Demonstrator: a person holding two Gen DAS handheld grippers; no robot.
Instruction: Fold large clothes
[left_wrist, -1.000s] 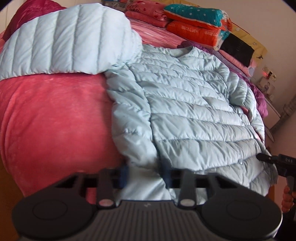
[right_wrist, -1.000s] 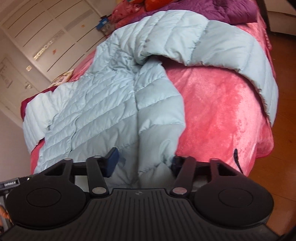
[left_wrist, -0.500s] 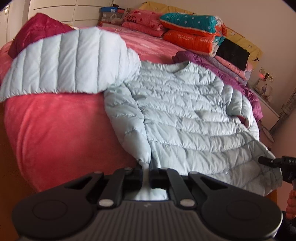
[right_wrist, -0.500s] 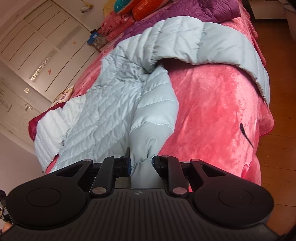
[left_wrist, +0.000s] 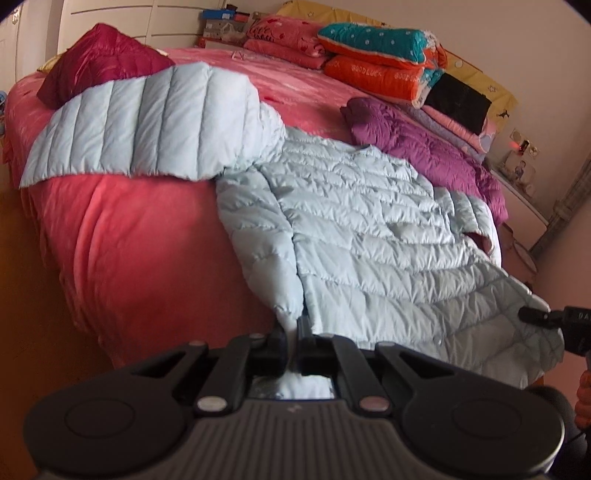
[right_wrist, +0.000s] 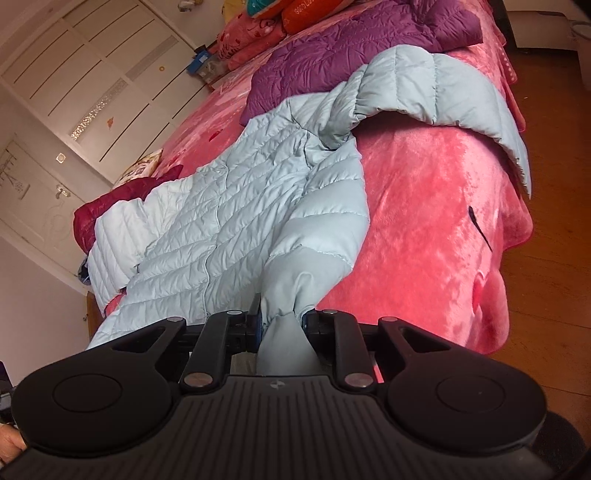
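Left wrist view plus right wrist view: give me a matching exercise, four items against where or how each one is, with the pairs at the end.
Items:
1. left claw
2. right claw
3. purple quilted jacket
4. dark red puffy jacket

States:
A. lies past the collar of the pale blue quilted down jacket
B. shut on a sleeve cuff, with the pale jacket's body to its right
C. far corner of the pink plush bedspread
D. shut on a sleeve cuff, with the pale jacket's body to its left

Pairs: 1-B, 2-D, 3-A, 4-C
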